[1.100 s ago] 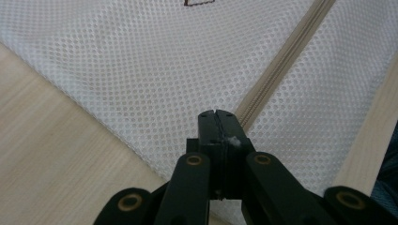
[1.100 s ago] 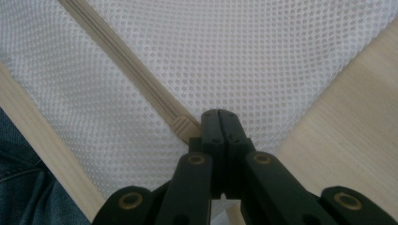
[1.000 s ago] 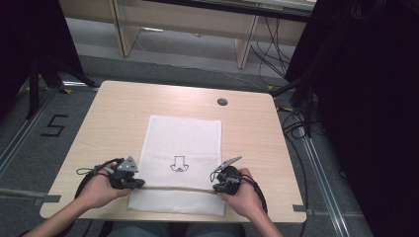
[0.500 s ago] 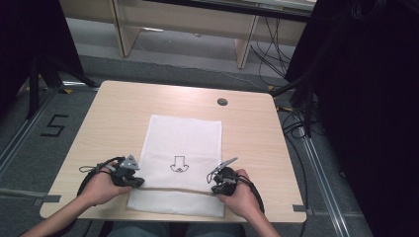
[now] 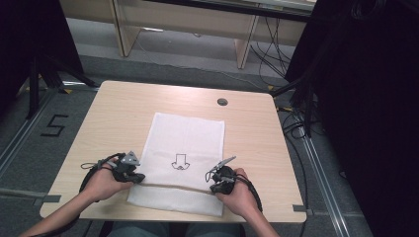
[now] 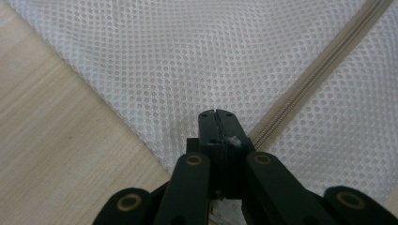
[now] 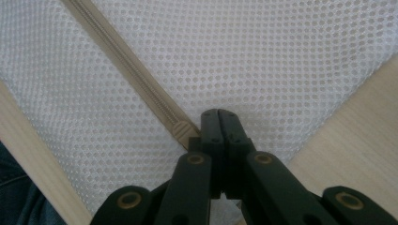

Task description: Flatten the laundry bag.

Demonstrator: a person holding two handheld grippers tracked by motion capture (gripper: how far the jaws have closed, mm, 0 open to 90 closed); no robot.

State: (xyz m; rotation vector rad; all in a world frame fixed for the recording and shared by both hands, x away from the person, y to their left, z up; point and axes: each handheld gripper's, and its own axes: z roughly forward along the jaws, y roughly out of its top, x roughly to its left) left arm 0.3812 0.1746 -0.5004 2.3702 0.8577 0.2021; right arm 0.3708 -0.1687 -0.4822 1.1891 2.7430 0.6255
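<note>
High view | white mesh bag (image 5: pixel 185 153) (flat, rectangular) | both tools clenched on mesh

The high view is mounted above the person's side of the bench (image 5: pixel 123 106) and faces forward and down, far enough off to take in the whole top and the floor around it. Each gripper view rides on its own gripper, the left gripper (image 6: pixel 218 123) and the right gripper (image 7: pixel 218 121), looking along the jaws from very close to the white mesh bag (image 5: pixel 188 143). All three views share the bag's zipper (image 6: pixel 309 84) and the adjoining mesh
</note>
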